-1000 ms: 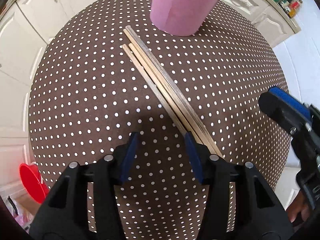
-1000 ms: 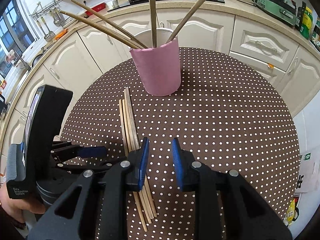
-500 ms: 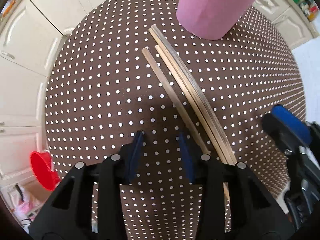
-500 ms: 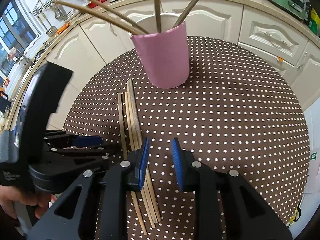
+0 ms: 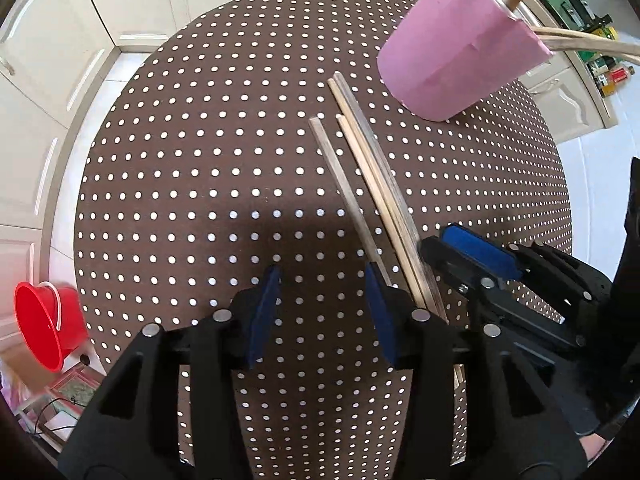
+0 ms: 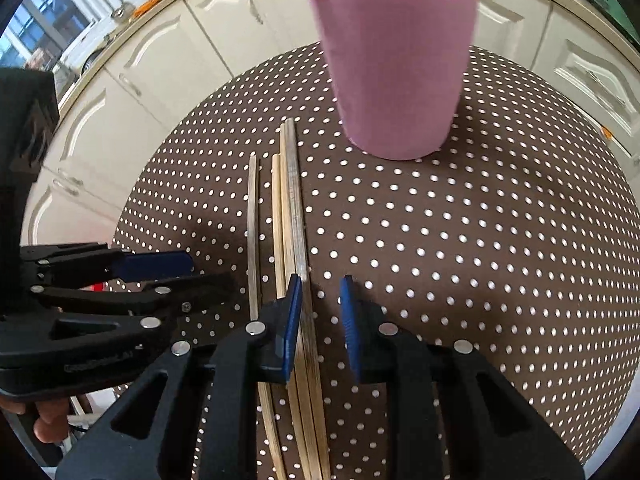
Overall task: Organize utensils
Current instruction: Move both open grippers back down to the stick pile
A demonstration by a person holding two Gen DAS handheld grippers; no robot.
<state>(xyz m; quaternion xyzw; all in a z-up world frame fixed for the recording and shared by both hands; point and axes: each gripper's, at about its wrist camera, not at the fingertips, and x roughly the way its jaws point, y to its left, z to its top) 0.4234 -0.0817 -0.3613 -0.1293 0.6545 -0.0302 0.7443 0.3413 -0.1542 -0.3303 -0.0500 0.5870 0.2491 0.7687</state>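
- Right gripper has closed in on the chopsticks since a second ago; jaws parted, nothing held.
- Chopsticks run 6-to-12 toward the pink cup; rightmost stick lies just inside the right gripper's left finger.
- Left gripper released, sticks at its 1 o'clock.

The chopsticks lying on the table run under the right claw, their near ends cut off.

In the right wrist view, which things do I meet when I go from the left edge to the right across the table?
left gripper → lone chopstick → bundle of three chopsticks → right gripper → pink cup, farther back on the dotted tablecloth.
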